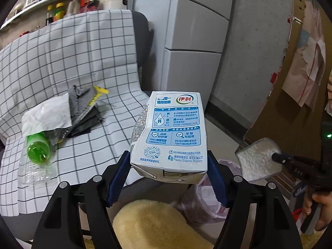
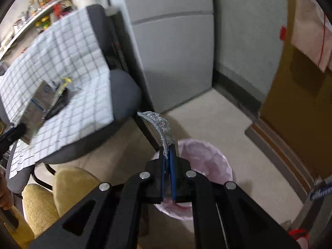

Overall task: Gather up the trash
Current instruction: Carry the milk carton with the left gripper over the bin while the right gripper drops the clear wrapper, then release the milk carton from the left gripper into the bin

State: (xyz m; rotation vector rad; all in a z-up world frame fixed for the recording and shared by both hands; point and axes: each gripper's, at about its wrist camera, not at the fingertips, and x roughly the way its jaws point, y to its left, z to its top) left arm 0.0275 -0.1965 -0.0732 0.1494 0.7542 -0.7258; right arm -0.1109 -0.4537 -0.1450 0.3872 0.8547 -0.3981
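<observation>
My left gripper (image 1: pixel 169 162) is shut on a white and blue milk carton (image 1: pixel 171 132) and holds it in the air off the chair's right edge. The carton shows blurred in the right wrist view (image 2: pixel 36 112). My right gripper (image 2: pixel 167 154) is shut on a flat grey and white sponge cloth (image 2: pixel 160 127), just above a bin lined with a pink bag (image 2: pixel 209 155). The cloth also shows in the left wrist view (image 1: pixel 258 159). On the checked cloth over the chair (image 1: pixel 62 62) lie a white tissue (image 1: pixel 47 115), a green bottle (image 1: pixel 38 148), grey rags (image 1: pixel 83 103) and clear plastic wrap (image 1: pixel 35 172).
A yellow fluffy cushion (image 1: pixel 153 226) lies on a stool below the left gripper. The pink bin bag (image 1: pixel 205 199) shows beneath the carton. A white fridge (image 1: pixel 197 31) stands behind the chair. A brown door (image 2: pixel 296 103) is on the right, and a shelf of bottles (image 1: pixel 58 10) at the back left.
</observation>
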